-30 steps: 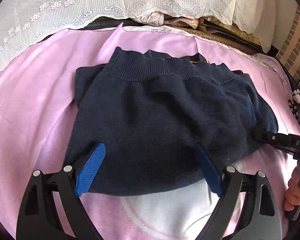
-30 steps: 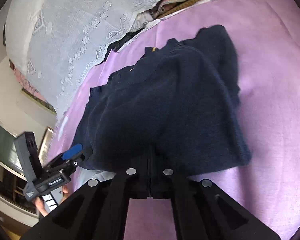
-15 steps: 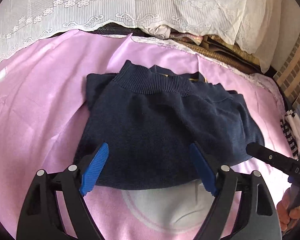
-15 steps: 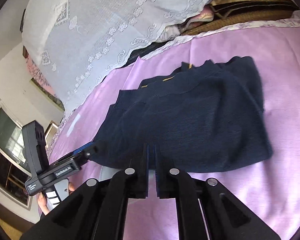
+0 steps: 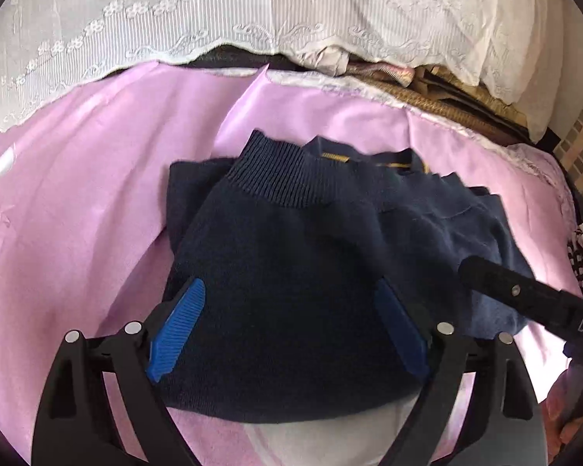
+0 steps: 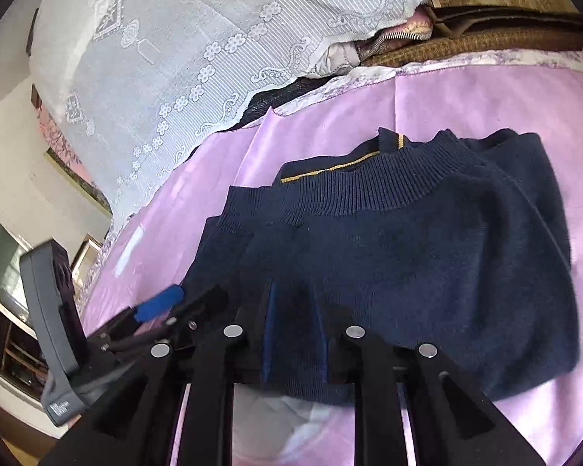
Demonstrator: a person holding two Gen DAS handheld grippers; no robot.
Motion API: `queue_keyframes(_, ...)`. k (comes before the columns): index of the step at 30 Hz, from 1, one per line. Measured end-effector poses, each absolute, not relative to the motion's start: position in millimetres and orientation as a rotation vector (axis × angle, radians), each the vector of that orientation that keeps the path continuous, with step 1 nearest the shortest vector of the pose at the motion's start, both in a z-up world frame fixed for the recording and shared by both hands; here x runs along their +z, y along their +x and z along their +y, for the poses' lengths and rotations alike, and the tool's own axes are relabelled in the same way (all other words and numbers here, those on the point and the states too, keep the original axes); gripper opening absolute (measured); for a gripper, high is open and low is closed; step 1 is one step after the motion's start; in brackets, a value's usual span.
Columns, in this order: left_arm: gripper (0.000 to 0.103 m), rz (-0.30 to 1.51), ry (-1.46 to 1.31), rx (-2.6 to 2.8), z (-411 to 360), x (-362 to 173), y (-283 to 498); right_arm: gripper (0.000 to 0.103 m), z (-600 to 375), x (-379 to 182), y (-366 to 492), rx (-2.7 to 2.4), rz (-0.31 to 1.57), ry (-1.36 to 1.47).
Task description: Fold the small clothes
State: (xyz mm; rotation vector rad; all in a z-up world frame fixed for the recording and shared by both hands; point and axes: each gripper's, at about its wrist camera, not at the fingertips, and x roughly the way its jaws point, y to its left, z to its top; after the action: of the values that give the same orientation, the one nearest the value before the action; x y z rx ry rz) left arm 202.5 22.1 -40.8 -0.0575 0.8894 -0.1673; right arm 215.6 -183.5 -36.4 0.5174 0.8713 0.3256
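A navy knit sweater (image 5: 311, 272) lies folded on the pink sheet (image 5: 77, 213), ribbed hem toward the far side and a yellow-trimmed collar behind it. My left gripper (image 5: 291, 322) hovers over its near edge, jaws wide and opening, and the blue pads (image 5: 178, 322) do not press on the cloth. In the right wrist view the sweater (image 6: 408, 252) fills the middle. My right gripper (image 6: 295, 330) stands over its near edge, jaws opening to a narrow gap with only knit seen below. One right finger (image 5: 517, 291) crosses the sweater's right corner. The left gripper (image 6: 159, 303) shows at the left.
White lace cloth (image 5: 252, 11) drapes over stacked bedding at the far side. A striped garment (image 5: 581, 256) lies at the sheet's right edge. A white print (image 5: 311, 439) marks the sheet just below the sweater. A hand (image 5: 563, 419) holds the right tool. Furniture stands far left (image 6: 4, 310).
The right gripper's jaws went from shut on the sweater's edge to a narrow gap, letting the cloth go. Both grippers drew back, so the sweater looks smaller and lies flatter.
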Motion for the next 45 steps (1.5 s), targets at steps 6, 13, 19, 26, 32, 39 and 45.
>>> queue_keyframes(6, 0.095, 0.863, 0.085, -0.116, 8.5, -56.1, 203.0, 0.005, -190.8, -69.4, 233.7, 0.363, 0.901, 0.609)
queue_keyframes(13, 0.095, 0.851, -0.246, -0.287, 70.4, -34.0, 195.4, 0.037, -190.0, -35.8, 200.5, 0.319, 0.801, 0.518)
queue_keyframes(19, 0.095, 0.908, -0.519, -0.373, 121.7, -48.7, 204.7, 0.042, -164.6, -18.4, 182.4, 0.362, 0.772, 0.407)
queue_keyframes(26, 0.095, 0.918, -0.514, -0.392, 121.1, -45.5, 237.5, 0.05, -96.8, -22.1, 156.0, 0.507, 0.815, 0.229)
queue_keyframes(32, 0.094, 0.96, -0.55, -0.424, 125.9, -58.0, 278.1, 0.059, -39.3, -21.3, 142.4, 0.55, 0.787, -0.02)
queue_keyframes(39, 0.094, 0.96, -0.57, -0.494, 117.5, -60.9, 296.9, 0.059, -24.9, -30.5, 151.1, 0.534, 0.807, -0.094)
queue_keyframes(45, 0.094, 0.992, -0.517, -0.508, 109.0, -66.2, 299.2, 0.059, -47.7, -20.7, 155.4, 0.495, 0.782, -0.024)
